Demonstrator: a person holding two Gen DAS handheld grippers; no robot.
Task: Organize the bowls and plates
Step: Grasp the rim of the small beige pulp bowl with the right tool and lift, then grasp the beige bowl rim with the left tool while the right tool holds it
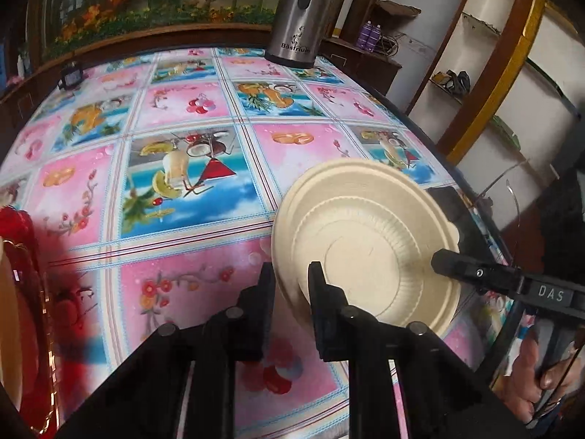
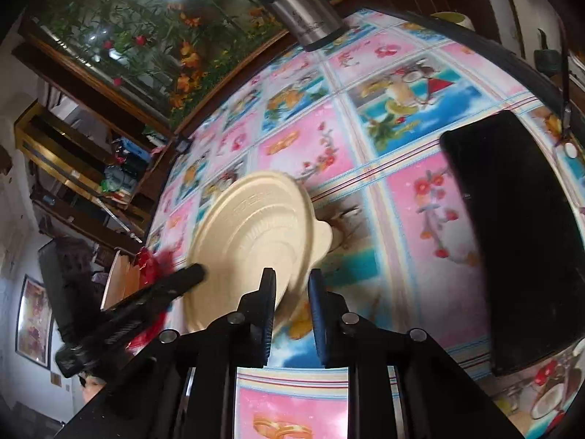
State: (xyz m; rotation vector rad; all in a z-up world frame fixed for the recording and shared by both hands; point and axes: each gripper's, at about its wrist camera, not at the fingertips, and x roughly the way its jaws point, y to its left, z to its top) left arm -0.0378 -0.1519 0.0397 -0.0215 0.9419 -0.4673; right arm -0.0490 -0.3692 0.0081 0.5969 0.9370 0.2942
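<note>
Cream moulded-fibre bowl [image 1: 365, 245] sits lower right, rim pinched by left gripper [image 1: 290, 274] and right gripper [image 2: 290, 280]. Only right view shows flat black slab [image 2: 512, 241] at right; left view alone shows red tray [image 1: 25, 292] at left edge.

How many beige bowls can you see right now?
1: the beige bowl, gripped at opposite rims by the left gripper and right gripper. Others may be hidden.

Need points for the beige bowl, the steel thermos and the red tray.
beige bowl [image 1: 365, 256], left wrist view, flat centre of its inside.
steel thermos [image 1: 296, 25], left wrist view, middle of its body.
red tray [image 1: 27, 256], left wrist view, red rim at the left edge.
</note>
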